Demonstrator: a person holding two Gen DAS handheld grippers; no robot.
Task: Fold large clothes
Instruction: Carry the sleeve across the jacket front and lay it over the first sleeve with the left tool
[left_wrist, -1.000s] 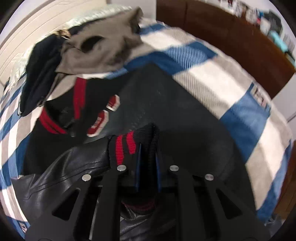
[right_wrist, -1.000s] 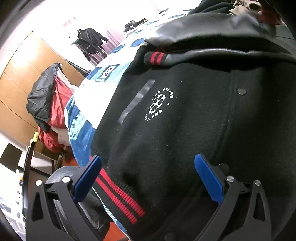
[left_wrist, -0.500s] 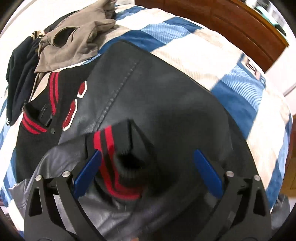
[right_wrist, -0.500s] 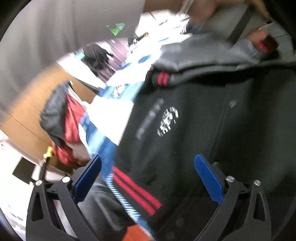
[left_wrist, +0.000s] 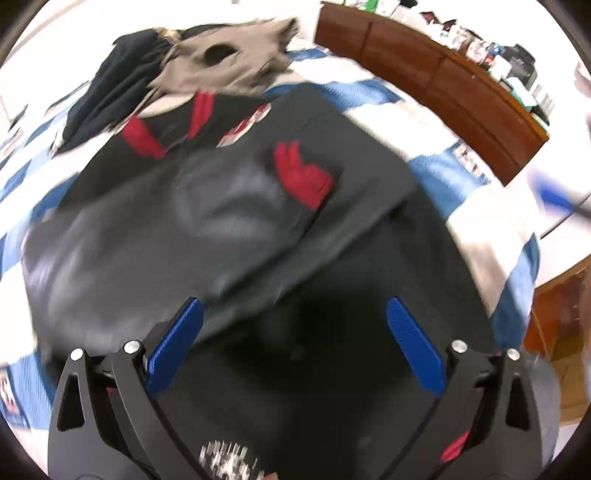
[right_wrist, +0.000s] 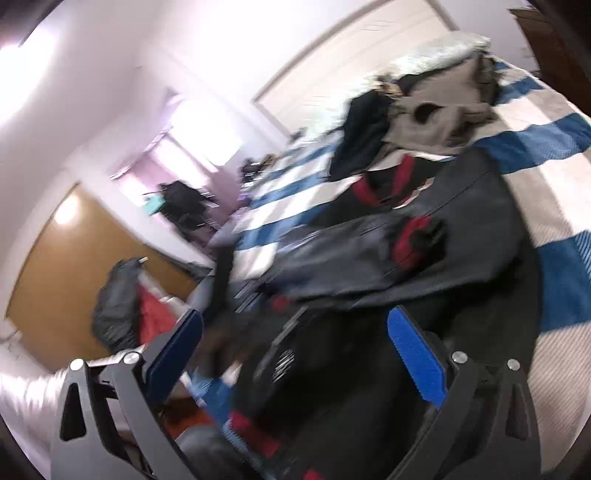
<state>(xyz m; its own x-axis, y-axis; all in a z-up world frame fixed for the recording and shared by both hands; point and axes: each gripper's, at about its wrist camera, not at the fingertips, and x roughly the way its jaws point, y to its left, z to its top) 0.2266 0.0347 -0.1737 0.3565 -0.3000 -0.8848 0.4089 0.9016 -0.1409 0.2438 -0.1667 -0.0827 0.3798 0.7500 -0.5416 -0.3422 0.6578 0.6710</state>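
A black varsity jacket (left_wrist: 332, 295) with leather sleeves and red-striped cuffs lies on the bed. One sleeve is folded across its body, its red cuff (left_wrist: 303, 177) near the middle. My left gripper (left_wrist: 295, 347) is open and empty above the jacket's lower part. In the right wrist view the jacket (right_wrist: 461, 229) and cuff (right_wrist: 413, 240) show ahead. My right gripper (right_wrist: 295, 350) is open and empty over the jacket's hem side near the bed edge. Both views are blurred.
A tan garment (left_wrist: 229, 62) and a dark navy one (left_wrist: 114, 85) lie piled at the far end of the blue-and-white striped bedcover (left_wrist: 461, 177). A wooden headboard (left_wrist: 443, 85) runs along the right. A chair with red and black clothes (right_wrist: 129, 314) stands beside the bed.
My left gripper let go of the sleeve cuff, opened and drew back; the cuff now lies on the jacket. My right gripper stayed open and lifted away, swinging toward the far end of the bed.
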